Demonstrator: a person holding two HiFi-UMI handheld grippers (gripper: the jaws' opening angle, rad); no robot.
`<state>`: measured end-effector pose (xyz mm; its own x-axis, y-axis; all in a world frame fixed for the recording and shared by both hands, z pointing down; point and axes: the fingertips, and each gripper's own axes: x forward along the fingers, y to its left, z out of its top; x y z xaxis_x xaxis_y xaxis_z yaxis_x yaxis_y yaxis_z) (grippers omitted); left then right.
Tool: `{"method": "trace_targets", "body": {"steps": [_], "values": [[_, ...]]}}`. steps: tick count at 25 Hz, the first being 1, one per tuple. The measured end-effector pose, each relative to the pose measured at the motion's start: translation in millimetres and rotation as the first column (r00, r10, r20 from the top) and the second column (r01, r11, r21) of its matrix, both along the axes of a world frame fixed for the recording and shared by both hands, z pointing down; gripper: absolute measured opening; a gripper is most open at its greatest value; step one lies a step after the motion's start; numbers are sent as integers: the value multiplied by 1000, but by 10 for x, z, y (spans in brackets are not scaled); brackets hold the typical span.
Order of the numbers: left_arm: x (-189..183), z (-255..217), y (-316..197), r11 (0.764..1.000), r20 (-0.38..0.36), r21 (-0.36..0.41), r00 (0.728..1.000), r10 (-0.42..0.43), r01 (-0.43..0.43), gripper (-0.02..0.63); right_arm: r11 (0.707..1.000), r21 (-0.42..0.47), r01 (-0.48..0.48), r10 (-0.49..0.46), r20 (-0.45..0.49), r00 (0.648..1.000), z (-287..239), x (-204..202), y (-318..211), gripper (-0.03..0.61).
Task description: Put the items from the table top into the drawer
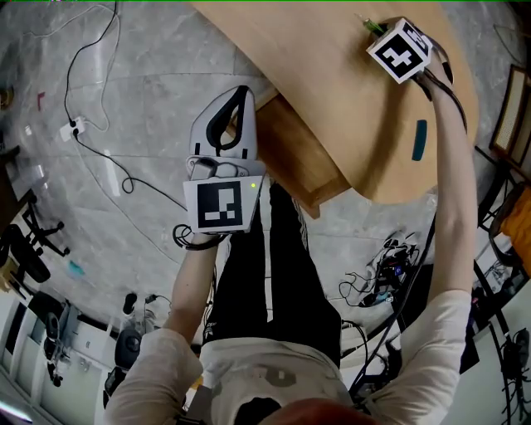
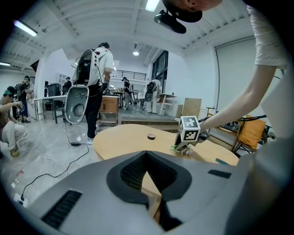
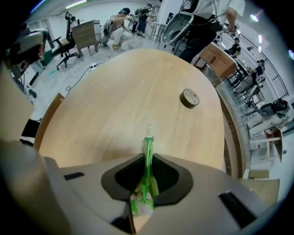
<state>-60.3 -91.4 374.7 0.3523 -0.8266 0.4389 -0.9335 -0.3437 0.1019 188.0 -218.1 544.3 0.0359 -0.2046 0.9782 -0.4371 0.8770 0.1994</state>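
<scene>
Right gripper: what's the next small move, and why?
Probably lift the green packet straight up off the tabletop. The right gripper has its fingers closed on it, pointing steeply down, and the drawer sits off to the side, by the left gripper.

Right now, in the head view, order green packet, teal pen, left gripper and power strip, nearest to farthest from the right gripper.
1. Green packet, in the right gripper's jaws.
2. Teal pen, on the table, near its edge.
3. Left gripper, beyond the table's left edge.
4. White power strip, on the floor, far left.
</scene>
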Motion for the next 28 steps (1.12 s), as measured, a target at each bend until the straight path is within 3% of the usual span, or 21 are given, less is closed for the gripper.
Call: {"method": "trace_targets", "body": {"steps": [2,5,9,11,15,18,20,23,28], "values": [[14,-15,3,1000,-4,0,1000,-3,3,8,999,14,-40,40,51,998,-72,-50,1,63],[28,-54,-2,1000,-7,8,1000,-2,2,8,993,109,-47,28,171,985,-376,-305,-58,61],[50,-130,4,1000,-17,12,1000,-7,7,8,974,206,-94,11,372,928,-884,-717,184,61],[63,-184,19,1000,-22,10,1000,-12,12,8,957,236,-168,29,496,868,-1172,-939,386,61],[122,-303,7,1000,-32,30,999,0,1,8,904,248,-349,79,704,706,-1707,-1281,837,60],[86,-430,50,999,-46,39,999,-10,12,8,863,188,-469,120,826,551,-2042,-1502,1193,60],[63,-523,64,998,-45,57,999,-15,17,8,820,153,-551,143,878,456,-2220,-1573,1339,60],[42,-624,74,997,-43,71,999,-15,18,8,747,152,-647,153,908,391,-2394,-1560,1404,60],[31,-765,74,995,-47,99,999,-7,12,8,674,171,-719,150,921,359,-2562,-1482,1384,60]]}}
